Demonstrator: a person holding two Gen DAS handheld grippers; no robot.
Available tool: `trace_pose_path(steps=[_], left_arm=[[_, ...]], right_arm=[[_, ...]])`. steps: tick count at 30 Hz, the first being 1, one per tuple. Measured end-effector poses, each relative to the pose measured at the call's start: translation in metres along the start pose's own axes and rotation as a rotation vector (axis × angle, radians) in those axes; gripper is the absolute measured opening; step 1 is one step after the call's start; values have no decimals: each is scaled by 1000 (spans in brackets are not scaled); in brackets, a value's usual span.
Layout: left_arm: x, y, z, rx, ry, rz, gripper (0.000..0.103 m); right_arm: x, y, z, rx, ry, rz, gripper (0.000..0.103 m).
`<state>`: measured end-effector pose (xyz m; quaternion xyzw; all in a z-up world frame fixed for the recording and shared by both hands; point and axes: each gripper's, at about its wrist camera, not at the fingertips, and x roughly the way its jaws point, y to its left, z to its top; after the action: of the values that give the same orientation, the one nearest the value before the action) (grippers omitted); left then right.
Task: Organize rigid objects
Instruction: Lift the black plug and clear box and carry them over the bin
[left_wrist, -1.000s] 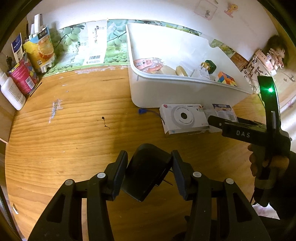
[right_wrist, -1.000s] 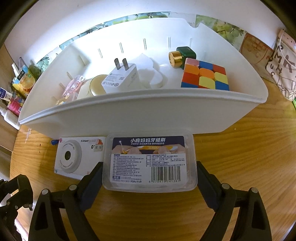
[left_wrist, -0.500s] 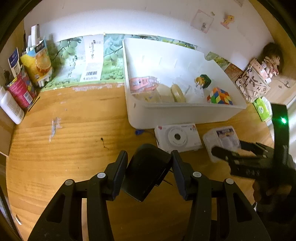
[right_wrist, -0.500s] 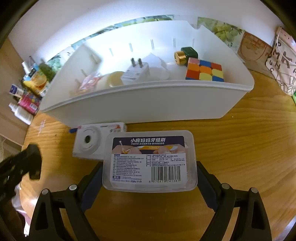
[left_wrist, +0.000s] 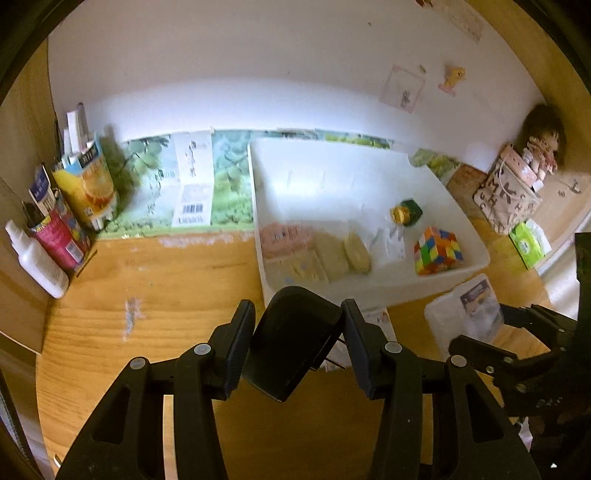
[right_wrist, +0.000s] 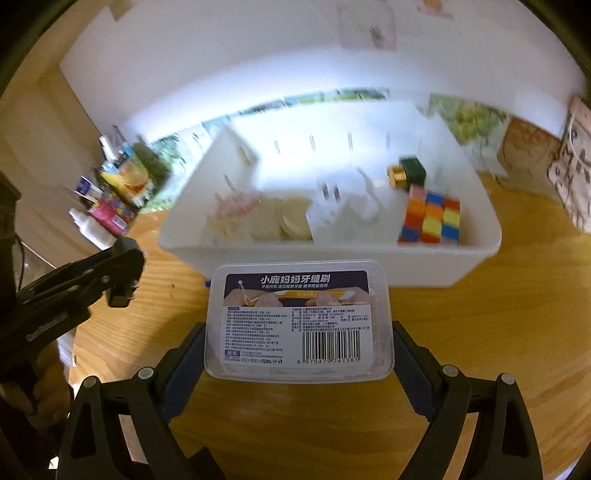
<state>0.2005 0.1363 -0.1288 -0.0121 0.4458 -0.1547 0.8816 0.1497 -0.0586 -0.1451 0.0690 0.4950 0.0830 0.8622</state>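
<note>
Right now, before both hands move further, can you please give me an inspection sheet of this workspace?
Surface: wooden table, pale scuff marks.
Job's things: white bin holds colour cube, green-gold bottle, white charger, pale packets. Clear plastic box and black object not yet in it.
Clutter: cartons and white bottle at far left; paper bag, doll, green tissue pack at right.
Grippers: left gripper shut on black object; right gripper shut on clear plastic box.
Cables: nothing seen.
Surroundings: white wall, small pictures.
</note>
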Motion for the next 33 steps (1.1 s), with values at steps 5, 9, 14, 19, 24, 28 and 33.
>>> trace_pose_path(steps=[5,9,14,19,24,28,33], left_arm=[[-4,-3,14,3,-41,26,51],[-4,-10,25,21,-74,72,50],[-2,-16,36,15,-94,93,49],[2,-24,48,-1,-110,102,49],[9,-35,62,-2,-128,120,49],[18,-45,74,-13,-134,130,49],[34,-56,84,-25,-124,145,49]], right_arm=[[-15,3,15,-42,-62,19,93],[-24,1,24,-71,-116,21,93],[-31,-5,35,-90,-175,20,93],[-34,-17,45,-98,-223,28,93],[-30,-30,52,-107,-256,43,93],[-23,-42,57,-117,-275,74,93],[-12,-55,62,-115,-288,96,93]])
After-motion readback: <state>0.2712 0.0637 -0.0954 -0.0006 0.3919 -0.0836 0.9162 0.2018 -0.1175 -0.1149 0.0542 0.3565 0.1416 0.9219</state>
